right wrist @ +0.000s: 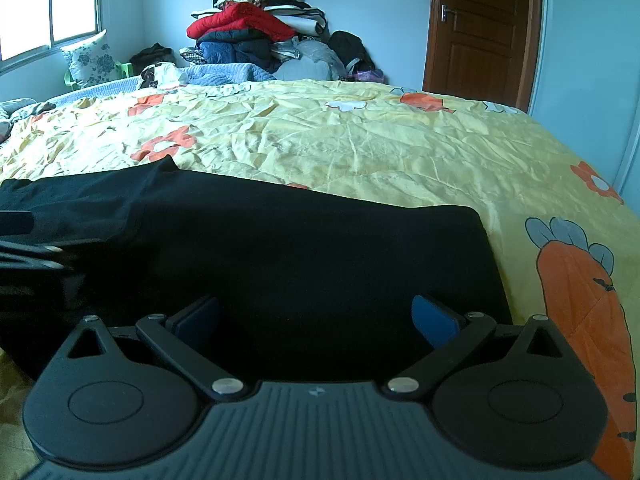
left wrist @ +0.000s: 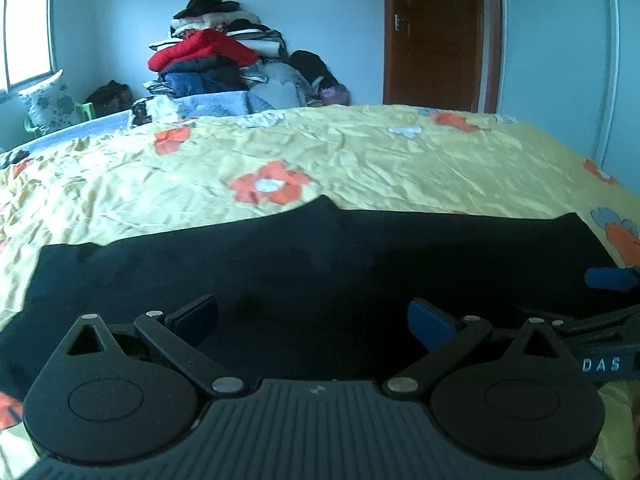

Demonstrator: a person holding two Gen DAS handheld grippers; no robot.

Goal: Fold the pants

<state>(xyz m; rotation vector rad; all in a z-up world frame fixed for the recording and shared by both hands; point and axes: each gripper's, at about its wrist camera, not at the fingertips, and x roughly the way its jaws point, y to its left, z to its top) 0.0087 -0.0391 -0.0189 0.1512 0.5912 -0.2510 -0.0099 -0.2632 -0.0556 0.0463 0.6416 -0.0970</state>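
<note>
Black pants [left wrist: 304, 256] lie flat across the near part of a bed with a yellow flowered sheet [left wrist: 360, 160]. My left gripper [left wrist: 312, 320] hovers open just over the near edge of the dark fabric, nothing between its blue pads. The right wrist view shows the same pants [right wrist: 304, 248], their right end squared off near the bed's right side. My right gripper [right wrist: 316, 320] is open too, low over the cloth. The other gripper's blue fingertip [left wrist: 610, 278] shows at the right edge of the left wrist view, and its dark linkage [right wrist: 28, 248] at the left edge of the right wrist view.
A tall pile of clothes with a red jacket [right wrist: 240, 20] stands beyond the far side of the bed. A brown door [right wrist: 480, 28] is at the back right, a window [right wrist: 48, 4] and a flowered pillow on a green chair [right wrist: 90, 58] at the back left.
</note>
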